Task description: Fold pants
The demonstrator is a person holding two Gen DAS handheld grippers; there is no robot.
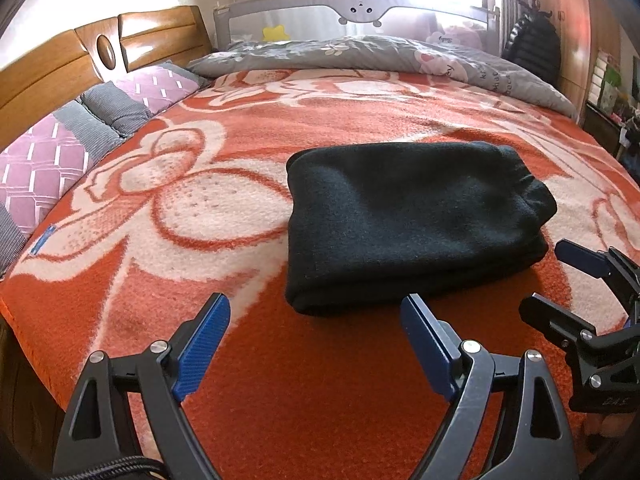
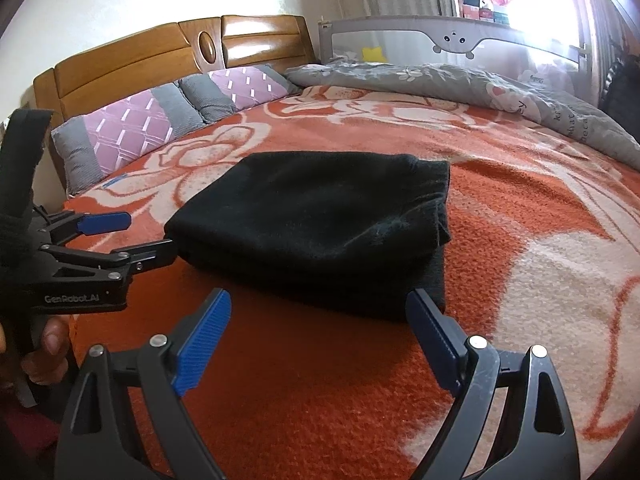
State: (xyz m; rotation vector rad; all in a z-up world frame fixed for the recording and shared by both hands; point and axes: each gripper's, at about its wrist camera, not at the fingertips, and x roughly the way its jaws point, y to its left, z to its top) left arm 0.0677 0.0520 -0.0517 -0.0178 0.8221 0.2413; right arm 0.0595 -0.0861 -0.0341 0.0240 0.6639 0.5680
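The black pants (image 1: pixel 412 220) lie as a compact, layered rectangle on the bed's orange blanket (image 1: pixel 320 380), so the folding looks finished, with the left claw (image 1: pixel 316 344) and right claw (image 2: pixel 320 344) both wide, empty, just beside the pants' near edge.

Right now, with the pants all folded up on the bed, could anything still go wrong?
Maybe two things. The black pants sit in a neat stack, but the left gripper and right gripper are open right at its near edge; a bump could push the layers apart. Also, the right end of the stack looks bunched and lumpy, so the top layer might slide off there. The orange blanket is soft, so the stack may lean.
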